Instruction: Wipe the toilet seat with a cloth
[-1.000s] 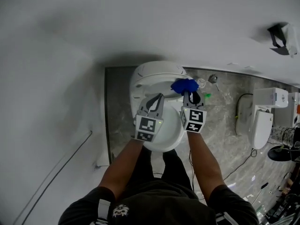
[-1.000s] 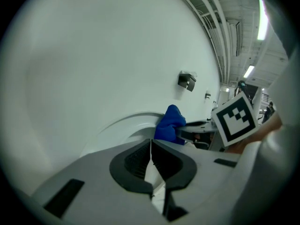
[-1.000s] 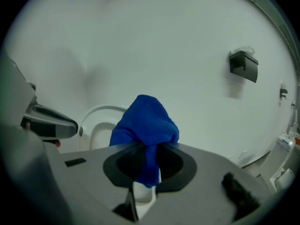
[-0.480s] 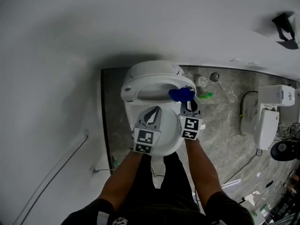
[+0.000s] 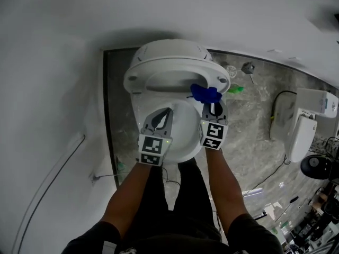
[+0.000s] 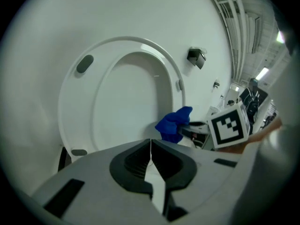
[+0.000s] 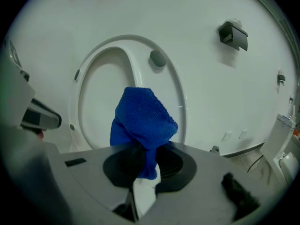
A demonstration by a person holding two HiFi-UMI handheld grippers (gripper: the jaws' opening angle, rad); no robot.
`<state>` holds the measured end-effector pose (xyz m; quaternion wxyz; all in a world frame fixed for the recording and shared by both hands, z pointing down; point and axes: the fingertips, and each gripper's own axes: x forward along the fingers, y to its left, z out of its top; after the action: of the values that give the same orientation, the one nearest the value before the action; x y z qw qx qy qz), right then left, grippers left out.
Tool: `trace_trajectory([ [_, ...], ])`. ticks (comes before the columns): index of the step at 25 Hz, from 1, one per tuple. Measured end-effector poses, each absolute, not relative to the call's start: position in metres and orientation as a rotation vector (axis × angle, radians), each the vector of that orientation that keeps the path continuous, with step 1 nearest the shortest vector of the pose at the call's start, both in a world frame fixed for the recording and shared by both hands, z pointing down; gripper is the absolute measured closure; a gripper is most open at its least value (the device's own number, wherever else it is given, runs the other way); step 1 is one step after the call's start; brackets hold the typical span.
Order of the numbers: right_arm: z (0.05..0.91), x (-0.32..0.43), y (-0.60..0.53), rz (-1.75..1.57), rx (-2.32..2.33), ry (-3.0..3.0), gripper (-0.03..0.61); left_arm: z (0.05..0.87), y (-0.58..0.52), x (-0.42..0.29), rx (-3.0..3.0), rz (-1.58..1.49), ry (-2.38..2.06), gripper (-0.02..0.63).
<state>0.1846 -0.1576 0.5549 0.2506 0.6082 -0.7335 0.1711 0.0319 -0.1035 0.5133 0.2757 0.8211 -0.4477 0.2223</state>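
The white toilet's seat (image 5: 139,74) stands raised against the wall. A crumpled blue cloth (image 5: 205,93) is pinched in my right gripper (image 5: 213,106), which holds it against or just in front of the raised seat's lower right part. In the right gripper view the cloth (image 7: 143,114) bulges out of the jaws in front of the seat ring (image 7: 176,93). My left gripper (image 5: 159,119) hovers over the left of the bowl (image 5: 183,142), shut with nothing in it. In the left gripper view the seat (image 6: 79,107) fills the middle, with the cloth (image 6: 174,124) at its lower right.
A second white toilet (image 5: 299,136) stands on the marbled floor (image 5: 249,136) to the right, with cables round it. A small green object (image 5: 235,89) and a metal valve (image 5: 248,66) lie right of the toilet. A black fixture (image 7: 233,35) hangs on the wall.
The head view has drifted, so the toilet sits higher and larger in it. Both grippers stay over the bowl, and the cloth remains at the raised seat's right side, a little lower.
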Motion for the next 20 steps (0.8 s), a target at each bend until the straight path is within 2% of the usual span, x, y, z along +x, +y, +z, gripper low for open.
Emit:
trace_trajectory([
  [10,0.636,0.168,-0.139,0.599,1.594,-1.938,0.518,0.545,-0.101,0.007,2.189,0.617,-1.235,0.595],
  [20,0.681,0.119,-0.132,0.682,1.453,-2.008,0.517,0.563,-0.089,-0.027,2.167,0.642,-1.258,0.595],
])
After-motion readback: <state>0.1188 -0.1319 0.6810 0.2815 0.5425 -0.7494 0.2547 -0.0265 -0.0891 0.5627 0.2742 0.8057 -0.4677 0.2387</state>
